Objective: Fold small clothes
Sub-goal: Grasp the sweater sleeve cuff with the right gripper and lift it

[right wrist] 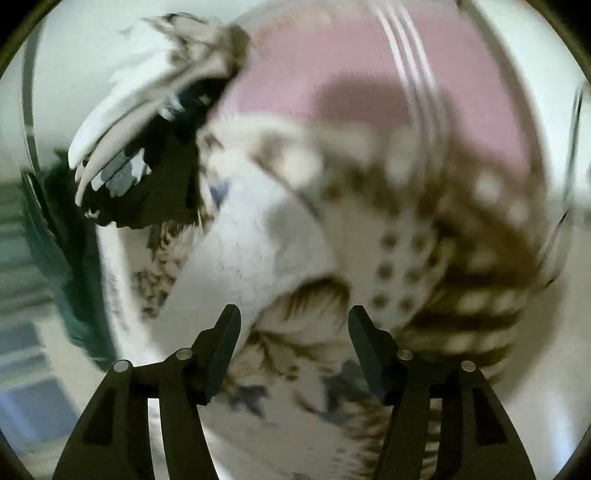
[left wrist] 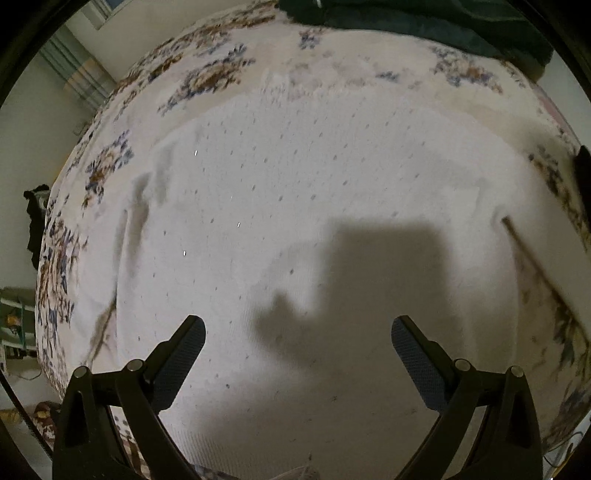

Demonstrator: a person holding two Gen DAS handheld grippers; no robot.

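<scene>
**Both tongs spread over the bed, nothing held**

The left tongs hang above the white garment, fingers spread wide with nothing between them. The wrist points down at the cloth, and a blocky shadow falls on the garment just beyond the fingertips. The garment lies flat and broad on the floral sheet, filling most of the left view; its knit is dotted with small holes, and a few creases bunch at its left edge. Its near hem runs out of sight behind the tong arms. A dark green cloth lies at the far edge, cut off by the lens rim. A dark object at the far right edge is too cropped to name.

The right tongs are also spread, holding nothing, tilted over the bed's edge. This view is heavily blurred. Only it shows a pink cloth with white stripes on the far side, a brown-and-cream patterned cloth to the right, and a black-and-white heap to the left. A white fold, probably part of the garment, lies just beyond the fingertips; the blur leaves that unsure.
</scene>
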